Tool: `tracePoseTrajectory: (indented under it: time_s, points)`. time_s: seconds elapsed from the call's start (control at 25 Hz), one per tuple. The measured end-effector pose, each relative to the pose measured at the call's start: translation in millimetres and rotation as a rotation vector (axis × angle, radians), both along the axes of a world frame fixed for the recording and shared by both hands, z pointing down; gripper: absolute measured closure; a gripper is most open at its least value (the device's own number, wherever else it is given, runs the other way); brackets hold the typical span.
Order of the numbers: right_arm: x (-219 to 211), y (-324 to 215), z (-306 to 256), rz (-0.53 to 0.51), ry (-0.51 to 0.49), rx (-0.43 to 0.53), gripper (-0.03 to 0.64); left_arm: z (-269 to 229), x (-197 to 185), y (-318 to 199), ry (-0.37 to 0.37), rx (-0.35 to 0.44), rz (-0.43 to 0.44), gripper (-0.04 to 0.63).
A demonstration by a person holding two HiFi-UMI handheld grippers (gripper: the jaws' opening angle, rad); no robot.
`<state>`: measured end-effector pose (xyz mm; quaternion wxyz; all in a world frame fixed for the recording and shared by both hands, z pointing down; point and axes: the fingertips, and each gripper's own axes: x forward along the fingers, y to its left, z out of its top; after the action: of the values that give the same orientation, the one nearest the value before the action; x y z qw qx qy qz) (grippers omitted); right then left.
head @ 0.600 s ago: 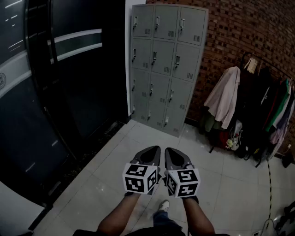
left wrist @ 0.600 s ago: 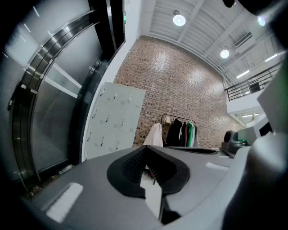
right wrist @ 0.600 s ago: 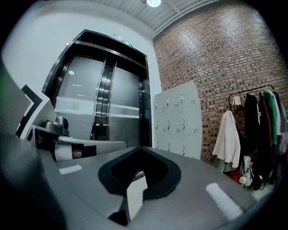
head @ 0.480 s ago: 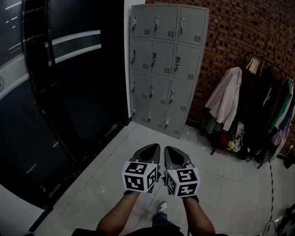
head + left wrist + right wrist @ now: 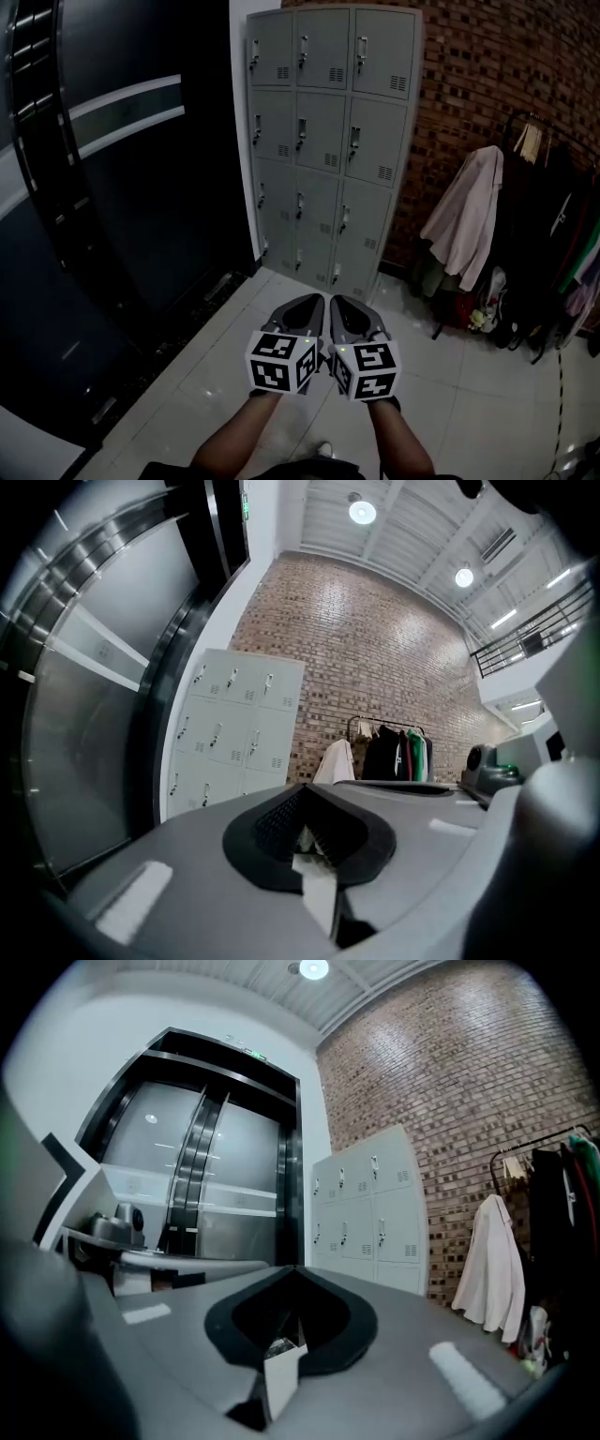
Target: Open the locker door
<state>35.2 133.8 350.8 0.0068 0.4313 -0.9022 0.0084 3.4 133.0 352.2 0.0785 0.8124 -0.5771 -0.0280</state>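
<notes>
A grey locker cabinet (image 5: 323, 141) stands against the brick wall ahead, three doors wide and several high, every door closed with a small handle. It also shows in the left gripper view (image 5: 234, 733) and the right gripper view (image 5: 370, 1213). My left gripper (image 5: 312, 304) and right gripper (image 5: 336, 304) are held side by side at waist height, pointing at the cabinet from some distance. Both are shut with nothing between the jaws; the tips meet in the left gripper view (image 5: 302, 790) and the right gripper view (image 5: 295, 1272).
A clothes rack (image 5: 525, 234) with hanging coats stands to the right of the cabinet along the brick wall (image 5: 487, 75). A dark curved glass wall (image 5: 112, 187) runs down the left. White floor tiles (image 5: 469, 394) lie between me and the cabinet.
The cabinet has grown larger and shifted left in the head view as I came closer. Both grippers stayed together and shut.
</notes>
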Motion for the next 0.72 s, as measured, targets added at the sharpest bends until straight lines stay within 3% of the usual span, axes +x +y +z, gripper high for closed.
tracePoseTrajectory:
  time_s: [0.28,0.72]
  points:
    - [25.6,-84.1,4.8,0.0,-0.015,-0.03,0.615,0.0,17.2,-85.2,0.002,-0.013,-0.041,0.589]
    - [33.9,-165.2,18.8,-0.018,0.014,-0.03,0.615,8.0,26.1,-170.0,0.017,-0.004,-0.034,0.589]
